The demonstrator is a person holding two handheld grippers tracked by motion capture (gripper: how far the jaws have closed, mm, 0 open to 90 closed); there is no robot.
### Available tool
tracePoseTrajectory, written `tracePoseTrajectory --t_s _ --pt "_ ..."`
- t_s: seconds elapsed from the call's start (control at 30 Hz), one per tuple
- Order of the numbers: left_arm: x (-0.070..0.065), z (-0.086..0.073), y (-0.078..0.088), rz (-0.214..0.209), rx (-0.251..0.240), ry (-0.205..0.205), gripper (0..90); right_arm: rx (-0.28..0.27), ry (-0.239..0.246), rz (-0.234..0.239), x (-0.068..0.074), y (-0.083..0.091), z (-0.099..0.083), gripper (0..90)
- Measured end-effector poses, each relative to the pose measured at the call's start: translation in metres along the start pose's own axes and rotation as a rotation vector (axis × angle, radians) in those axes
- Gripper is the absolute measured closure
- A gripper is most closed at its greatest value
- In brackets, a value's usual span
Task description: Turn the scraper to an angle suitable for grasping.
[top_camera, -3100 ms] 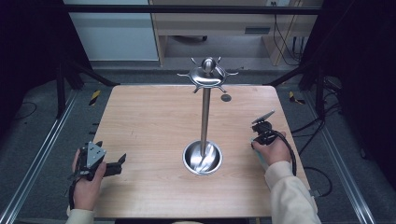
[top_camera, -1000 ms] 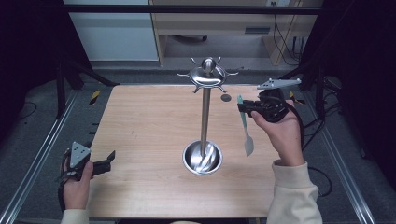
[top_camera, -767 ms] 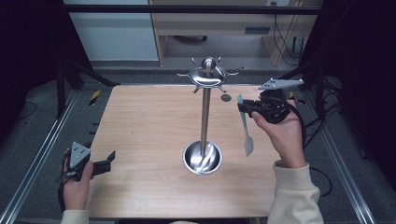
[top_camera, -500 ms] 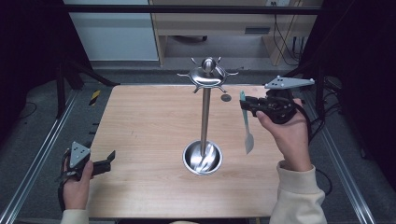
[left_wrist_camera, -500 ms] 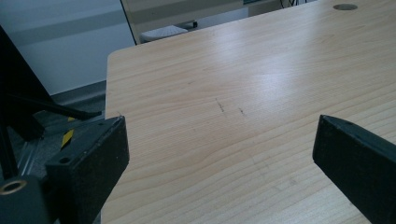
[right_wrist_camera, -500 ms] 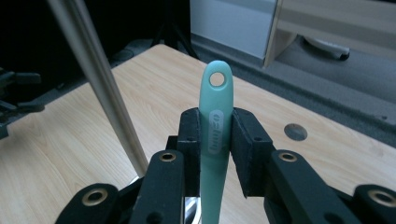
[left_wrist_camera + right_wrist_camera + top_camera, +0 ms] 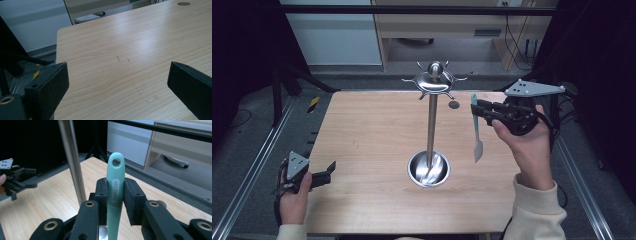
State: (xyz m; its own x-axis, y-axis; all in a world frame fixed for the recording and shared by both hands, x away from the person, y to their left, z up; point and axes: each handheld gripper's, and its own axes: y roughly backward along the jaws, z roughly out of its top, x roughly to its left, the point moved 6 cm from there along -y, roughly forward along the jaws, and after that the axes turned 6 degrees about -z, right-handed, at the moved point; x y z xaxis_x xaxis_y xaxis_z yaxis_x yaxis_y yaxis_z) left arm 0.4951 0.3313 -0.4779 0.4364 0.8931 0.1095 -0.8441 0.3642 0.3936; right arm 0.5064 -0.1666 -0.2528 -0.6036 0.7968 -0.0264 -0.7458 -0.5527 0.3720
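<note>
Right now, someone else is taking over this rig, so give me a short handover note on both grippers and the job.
Right gripper: shut on the teal utensil near its hole end, blade hanging down, held in the air beside the metal stand.
Left gripper: open, nothing in it, low over the table at its near left corner.
Done: utensil picked up.
Left: probably hang it by the hole on one of the stand's top hooks.

Glossy metal stand (image 7: 430,125), matt wooden table (image 7: 372,130)

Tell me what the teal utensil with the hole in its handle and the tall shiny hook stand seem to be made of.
Teal utensil: likely matte silicone or plastic; the surface is dull with a moulded oval logo. Tall shiny hook stand: polished metal, probably stainless steel, judging by the mirror reflections on pole and base.
</note>
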Motion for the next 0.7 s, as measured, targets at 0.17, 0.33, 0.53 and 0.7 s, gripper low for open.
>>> tracePoseTrajectory --t_s 0.17,0.33,0.53,0.7 --pt "0.002 0.000 0.001 0.008 -0.006 0.003 3.4 -0.027 0.008 0.016 0.005 0.006 0.005 74.2" --pt "0.002 0.000 0.001 0.006 -0.004 0.004 3.4 -0.046 0.019 0.025 0.012 0.010 0.009 74.2" --pt "0.001 -0.001 0.001 0.003 0.001 0.003 3.4 -0.069 0.023 0.066 0.020 0.013 0.013 74.2" --pt "0.001 -0.001 0.001 0.004 0.000 0.004 3.4 -0.080 0.025 0.077 0.024 0.014 0.015 74.2"
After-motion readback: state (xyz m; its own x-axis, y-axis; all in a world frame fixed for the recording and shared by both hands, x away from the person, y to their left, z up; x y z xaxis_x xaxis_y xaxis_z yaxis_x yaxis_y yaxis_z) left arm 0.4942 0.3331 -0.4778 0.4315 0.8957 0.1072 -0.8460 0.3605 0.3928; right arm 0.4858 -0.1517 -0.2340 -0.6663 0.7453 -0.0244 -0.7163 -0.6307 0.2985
